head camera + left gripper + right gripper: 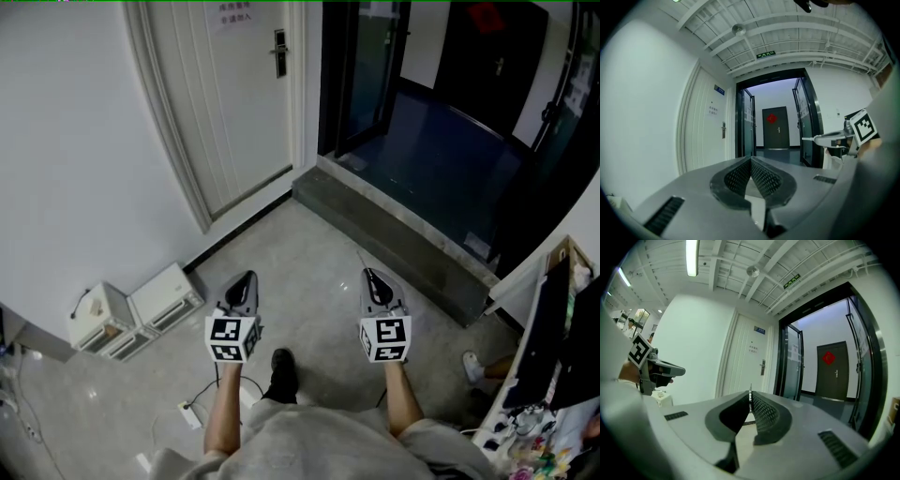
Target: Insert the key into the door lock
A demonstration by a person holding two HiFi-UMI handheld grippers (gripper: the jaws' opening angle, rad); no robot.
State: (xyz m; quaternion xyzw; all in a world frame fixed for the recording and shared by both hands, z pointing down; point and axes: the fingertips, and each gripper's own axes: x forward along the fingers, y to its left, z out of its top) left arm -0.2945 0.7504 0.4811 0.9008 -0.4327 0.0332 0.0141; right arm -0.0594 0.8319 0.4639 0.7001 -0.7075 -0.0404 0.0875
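Observation:
The white door (234, 103) stands ahead at the left, with its dark lock and handle (279, 52) high on its right edge; the lock (723, 130) also shows in the left gripper view and the lock (762, 367) in the right gripper view. My right gripper (368, 273) points level toward the doors, shut on a thin metal key (750, 391) that sticks out past its tips. The key (808, 138) looks like a fine spike from the left side. My left gripper (249, 276) is beside it, shut with nothing between its pads (757, 176). Both are far from the door.
Two white boxes (136, 314) sit on the floor by the left wall, with a power strip and cable (190, 414) near my feet. A grey stone step (403, 244) leads to a dark glass doorway (375, 75). A cluttered desk (553, 375) stands at the right.

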